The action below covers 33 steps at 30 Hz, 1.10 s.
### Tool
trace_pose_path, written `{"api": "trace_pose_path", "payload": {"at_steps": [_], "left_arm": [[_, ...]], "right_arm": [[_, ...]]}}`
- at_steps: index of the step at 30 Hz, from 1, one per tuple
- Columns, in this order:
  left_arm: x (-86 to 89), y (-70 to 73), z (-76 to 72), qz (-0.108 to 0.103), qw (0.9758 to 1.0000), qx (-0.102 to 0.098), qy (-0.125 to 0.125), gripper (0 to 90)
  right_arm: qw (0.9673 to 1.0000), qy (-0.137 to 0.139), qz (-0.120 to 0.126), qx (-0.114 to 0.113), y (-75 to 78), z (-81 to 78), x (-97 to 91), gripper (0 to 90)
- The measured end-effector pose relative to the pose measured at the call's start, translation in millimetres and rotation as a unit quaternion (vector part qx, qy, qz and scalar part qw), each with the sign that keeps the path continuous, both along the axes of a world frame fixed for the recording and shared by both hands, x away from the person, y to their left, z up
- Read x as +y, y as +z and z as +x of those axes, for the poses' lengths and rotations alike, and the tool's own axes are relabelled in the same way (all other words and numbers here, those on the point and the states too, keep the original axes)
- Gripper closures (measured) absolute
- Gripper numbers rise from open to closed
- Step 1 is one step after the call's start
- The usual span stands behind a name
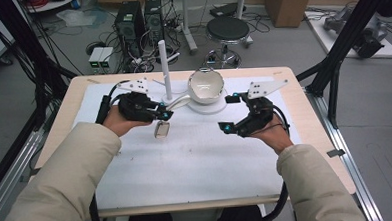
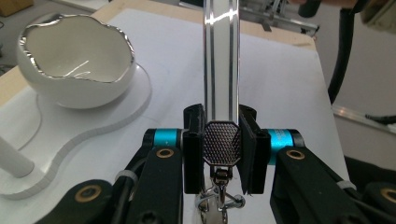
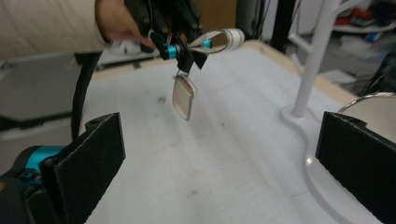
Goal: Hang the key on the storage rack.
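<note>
The left gripper (image 1: 165, 113) is clamped on a white strap (image 3: 219, 39), from which a small metal tag (image 3: 183, 97) is dangled above the white mat (image 1: 186, 161). The right gripper (image 1: 229, 112) is held wide and empty, near the egg-shaped bowl (image 1: 206, 85).

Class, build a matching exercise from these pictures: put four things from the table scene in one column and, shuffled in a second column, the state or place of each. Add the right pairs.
Things:
1. left gripper
2. right gripper
3. pendant
4. white bowl

States or places:
A. sits on the white stand base, rim silver-edged
B. jaws stand wide apart with nothing between them
C. dangles in the air above the white mat
D. jaws clamped on a strap

Pairs: 1-D, 2-B, 3-C, 4-A
</note>
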State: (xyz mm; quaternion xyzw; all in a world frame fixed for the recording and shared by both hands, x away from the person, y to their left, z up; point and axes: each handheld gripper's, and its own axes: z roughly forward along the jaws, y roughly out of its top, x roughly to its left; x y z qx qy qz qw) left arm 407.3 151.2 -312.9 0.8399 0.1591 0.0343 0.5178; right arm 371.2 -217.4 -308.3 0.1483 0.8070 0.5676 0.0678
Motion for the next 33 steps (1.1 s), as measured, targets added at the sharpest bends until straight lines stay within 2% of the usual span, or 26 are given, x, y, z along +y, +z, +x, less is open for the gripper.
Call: {"api": "trace_pose_path", "payload": {"at_steps": [3, 6, 7, 9, 12, 15, 18, 22, 30, 33], "left_arm": [[7.7, -1.5, 6.6, -0.01, 0.9999, 0.006, 0.01, 74.2], [13.5, -4.0, 13.2, -0.021, 0.9995, 0.013, 0.018, 74.2], [15.2, -5.1, 15.3, -0.025, 0.9993, 0.015, 0.022, 74.2], [18.8, -7.7, 20.6, -0.034, 0.9989, 0.021, 0.027, 74.2], [24.6, -11.9, 28.2, -0.045, 0.9978, 0.028, 0.04, 74.2], [30.4, -15.6, 34.5, -0.052, 0.9968, 0.035, 0.05, 74.2], [33.6, -18.9, 38.8, -0.055, 0.9959, 0.04, 0.06, 74.2], [36.7, -22.6, 44.0, -0.059, 0.995, 0.043, 0.067, 74.2], [40.1, -25.7, 49.8, -0.069, 0.9926, 0.042, 0.091, 74.2], [41.9, -26.7, 52.2, -0.072, 0.9915, 0.043, 0.1, 74.2]], "right_arm": [[0.999, -0.027, 0.033, -0.013, -2.3, -4.3, -13.5, 0.5], [0.9958, -0.059, 0.068, -0.019, -10.3, -8.4, -30.2, 0.5], [0.9948, -0.068, 0.072, -0.024, -13.1, -9.0, -34.2, 0.5], [0.9924, -0.088, 0.084, -0.019, -21.6, -12.8, -44.1, 0.5], [0.9887, -0.114, 0.095, -0.022, -36.1, -17.9, -55.8, 0.5], [0.9858, -0.136, 0.096, -0.02, -52.4, -23.7, -64.2, 0.5], [0.9812, -0.158, 0.106, -0.032, -68.8, -30.9, -71.3, 0.5], [0.9763, -0.184, 0.108, -0.035, -86.7, -38.3, -78.4, 0.5], [0.9748, -0.198, 0.098, -0.032, -103.6, -43.1, -85.4, 0.6], [0.973, -0.206, 0.1, -0.03, -107.3, -44.3, -88.1, 0.5]]}}
